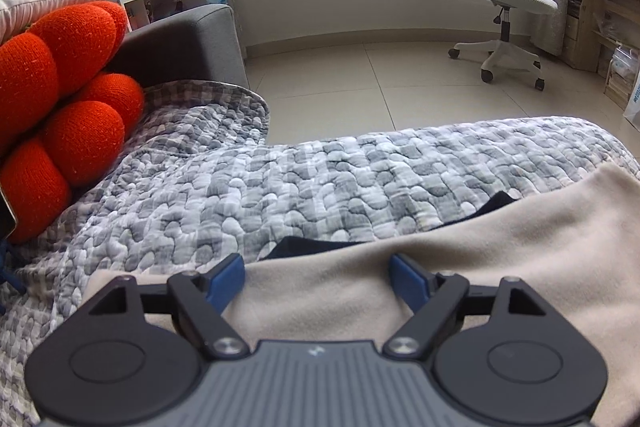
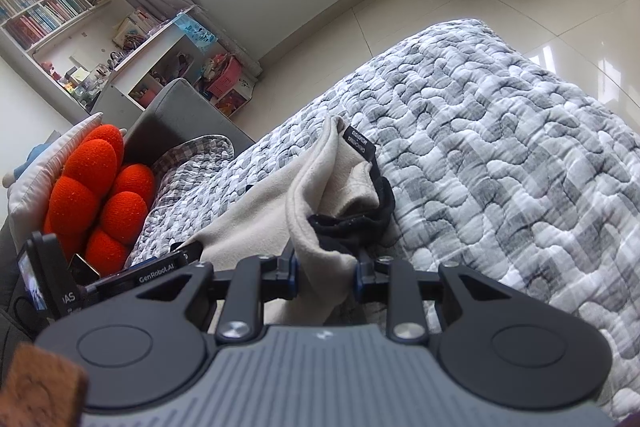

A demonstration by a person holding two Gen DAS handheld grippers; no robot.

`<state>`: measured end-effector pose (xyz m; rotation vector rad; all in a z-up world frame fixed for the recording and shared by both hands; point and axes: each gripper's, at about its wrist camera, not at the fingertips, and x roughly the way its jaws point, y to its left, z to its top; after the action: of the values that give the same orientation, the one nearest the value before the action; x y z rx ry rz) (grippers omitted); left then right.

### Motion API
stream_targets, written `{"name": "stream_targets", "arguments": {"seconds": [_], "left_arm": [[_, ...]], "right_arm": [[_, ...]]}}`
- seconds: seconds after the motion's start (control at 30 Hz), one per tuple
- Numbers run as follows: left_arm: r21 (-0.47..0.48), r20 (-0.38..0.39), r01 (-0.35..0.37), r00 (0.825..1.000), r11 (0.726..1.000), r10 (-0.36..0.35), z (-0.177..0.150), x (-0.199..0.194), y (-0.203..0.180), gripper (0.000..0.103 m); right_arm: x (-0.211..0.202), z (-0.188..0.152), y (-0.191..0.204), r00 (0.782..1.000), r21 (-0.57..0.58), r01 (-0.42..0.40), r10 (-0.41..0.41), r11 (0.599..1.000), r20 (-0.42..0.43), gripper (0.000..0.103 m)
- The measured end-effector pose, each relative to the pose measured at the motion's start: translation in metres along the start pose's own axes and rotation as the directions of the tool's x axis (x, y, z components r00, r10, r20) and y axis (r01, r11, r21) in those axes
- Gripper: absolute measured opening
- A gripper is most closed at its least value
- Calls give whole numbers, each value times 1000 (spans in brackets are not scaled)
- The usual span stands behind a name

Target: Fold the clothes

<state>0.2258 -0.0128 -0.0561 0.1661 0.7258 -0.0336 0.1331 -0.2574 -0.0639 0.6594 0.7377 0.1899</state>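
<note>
Beige fleece-like garment (image 2: 256, 211) with a black inner lining (image 2: 352, 223) and a black neck label lies on the quilt (image 2: 500, 155) of the bed, its bulk on the side toward the orange cushion (image 2: 100, 195). Quilt is puckered, grey-and-white check, soft under load.

Right gripper (image 2: 326, 277): fingers drawn close, pinching a bunched fold of the beige cloth near the collar end; the fold stands up from the quilt and drapes limp. Left gripper (image 1: 316, 277): fingers spread wide over the flat beige panel, nothing pinched between them; blue pads show clear of the cloth.

Judgement on handling: light, fully soft, no stiffness; it will sag and crease wherever unsupported. Nap looks matte, so slip in the pads is unlikely, but a thin single layer could pull out. Best holds look to be hems, collar or corners, taking two layers together. Quilt texture may drag on the cloth when slid.
</note>
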Motion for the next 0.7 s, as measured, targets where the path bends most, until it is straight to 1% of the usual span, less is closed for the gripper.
{"name": "stream_targets", "arguments": {"seconds": [0.1, 0.37, 0.7], "left_arm": [[-23, -3, 5, 1000, 1000, -5, 3, 5, 4, 83], [-1, 6, -10, 1000, 1000, 10, 5, 6, -1, 83], [33, 9, -17, 1000, 999, 17, -4, -4, -6, 82]], "right_arm": [[0, 0, -1, 1000, 3, 0, 0, 1000, -2, 29], [1, 0, 1, 1000, -6, 8, -8, 1000, 0, 29], [2, 0, -3, 1000, 43, 6, -6, 999, -2, 29]]}}
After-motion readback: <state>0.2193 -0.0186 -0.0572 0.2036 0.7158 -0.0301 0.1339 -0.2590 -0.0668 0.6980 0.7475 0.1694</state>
